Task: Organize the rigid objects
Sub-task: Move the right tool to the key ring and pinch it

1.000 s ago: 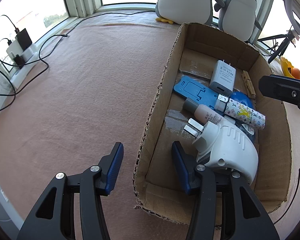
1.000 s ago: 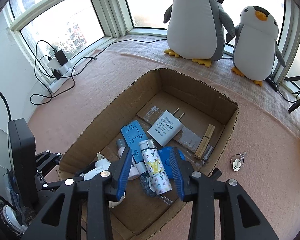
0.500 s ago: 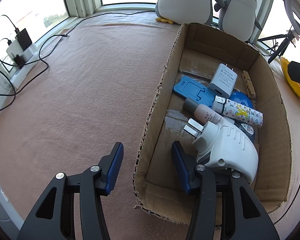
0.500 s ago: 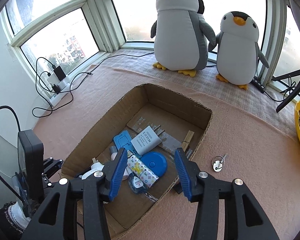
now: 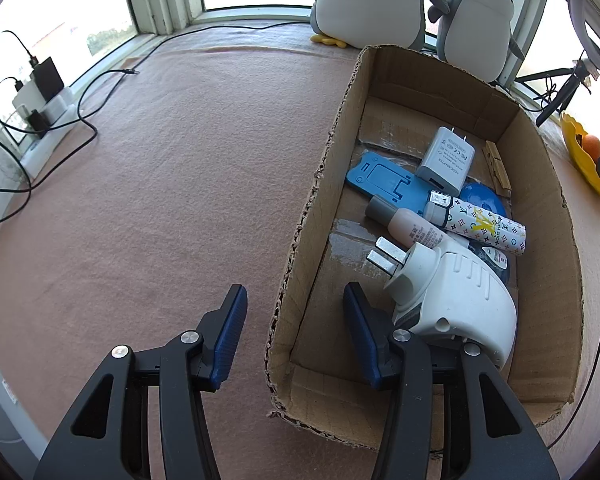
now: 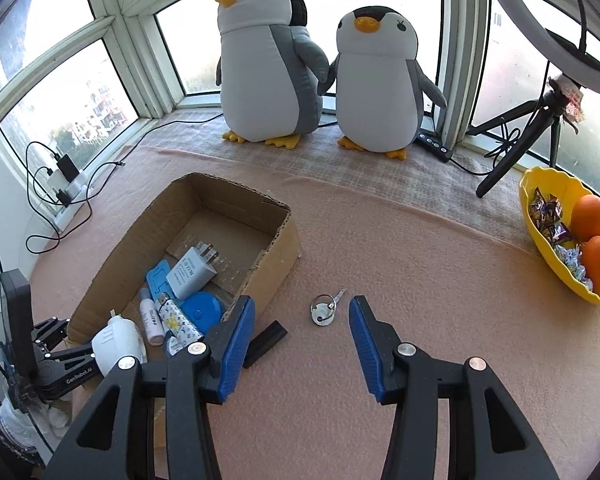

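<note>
A cardboard box (image 5: 548,184) (image 6: 276,236) holds a white charger (image 5: 444,160), a blue phone stand (image 5: 384,178), a patterned tube (image 5: 484,226), a small pink bottle (image 5: 408,224), a blue disc (image 6: 200,312) and a large white plug (image 5: 456,296). My left gripper (image 5: 292,324) is open and empty, straddling the box's near left wall. My right gripper (image 6: 302,334) is open and empty above the mat, just short of a metal key ring (image 6: 324,312). A black flat piece (image 6: 266,340) lies by the box's right wall.
Two plush penguins (image 6: 268,64) (image 6: 376,80) stand at the window. A yellow bowl (image 6: 540,248) with oranges and sweets sits at the right. A tripod (image 6: 520,136) stands behind it. Chargers and cables (image 5: 40,96) lie at the left edge.
My right gripper has pulled up out of the box and swung right, over the mat by the key ring. My left gripper has not moved.
</note>
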`<state>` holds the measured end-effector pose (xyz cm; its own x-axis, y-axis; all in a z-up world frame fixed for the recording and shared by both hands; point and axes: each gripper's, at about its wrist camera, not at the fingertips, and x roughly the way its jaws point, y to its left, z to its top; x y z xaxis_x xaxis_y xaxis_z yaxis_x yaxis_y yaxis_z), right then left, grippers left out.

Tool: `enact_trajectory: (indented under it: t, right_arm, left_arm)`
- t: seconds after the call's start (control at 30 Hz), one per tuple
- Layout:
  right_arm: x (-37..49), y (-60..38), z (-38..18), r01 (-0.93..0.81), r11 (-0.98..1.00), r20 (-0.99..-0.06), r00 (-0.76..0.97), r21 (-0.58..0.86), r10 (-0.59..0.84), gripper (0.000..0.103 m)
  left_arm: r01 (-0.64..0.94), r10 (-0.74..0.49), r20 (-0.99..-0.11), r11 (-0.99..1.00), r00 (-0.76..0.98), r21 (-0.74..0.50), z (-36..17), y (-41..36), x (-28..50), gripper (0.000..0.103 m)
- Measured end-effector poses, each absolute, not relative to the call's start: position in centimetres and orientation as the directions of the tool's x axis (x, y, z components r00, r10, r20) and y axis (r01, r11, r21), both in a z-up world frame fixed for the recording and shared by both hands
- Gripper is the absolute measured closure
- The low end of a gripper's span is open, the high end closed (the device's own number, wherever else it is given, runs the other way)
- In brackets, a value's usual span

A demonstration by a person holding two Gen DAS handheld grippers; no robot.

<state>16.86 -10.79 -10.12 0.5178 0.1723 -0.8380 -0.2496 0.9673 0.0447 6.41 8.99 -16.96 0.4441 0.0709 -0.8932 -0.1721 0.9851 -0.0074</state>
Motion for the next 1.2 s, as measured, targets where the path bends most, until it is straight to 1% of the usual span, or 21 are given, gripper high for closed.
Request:
enact_trajectory:
  t: [0.2, 0.5, 0.63, 0.87, 1.17, 1.2]
  right_arm:
    - [17.9, -11.8, -11.9, -0.234, 0.972, -0.862, 0.486, 0.033, 0.146, 0.058]
    - [18.5, -10.6, -14.2, -0.309, 0.951, -0.88, 0.45, 0.005, 0.151, 0.059]
    - [19.1, -10.6, -15.1, -0.32, 0.947, -0.889, 0.428, 0.022, 0.165, 0.069]
    - [20.1, -10.3, -16.7, -0.337, 0.94, -0.896, 0.402, 0.046, 0.188, 0.077]
    - [21.0, -10.1, -17.6, -0.341, 0.939, -0.903, 0.385, 0.052, 0.19, 0.079]
    - [21.0, -10.0, -17.6, -0.342, 0.938, -0.904, 0.384, 0.052, 0.19, 0.08]
  left_arm:
    - [-0.172, 0.071, -0.893, 0.985, 0.444, -0.008, -17.0, 8.9, 6.4, 0.053]
    - [-0.174, 0.066, -0.894, 0.985, 0.444, -0.013, -17.0, 9.0, 6.4, 0.053]
    - [-0.173, 0.067, -0.894, 0.985, 0.442, -0.011, -17.0, 9.0, 6.4, 0.053]
    - [-0.172, 0.066, -0.897, 0.985, 0.437, -0.011, -17.0, 9.1, 6.4, 0.053]
    - [-0.172, 0.064, -0.898, 0.985, 0.436, -0.013, -17.0, 9.2, 6.4, 0.053]
    - [-0.172, 0.064, -0.898, 0.985, 0.436, -0.013, -17.0, 9.2, 6.4, 0.053]
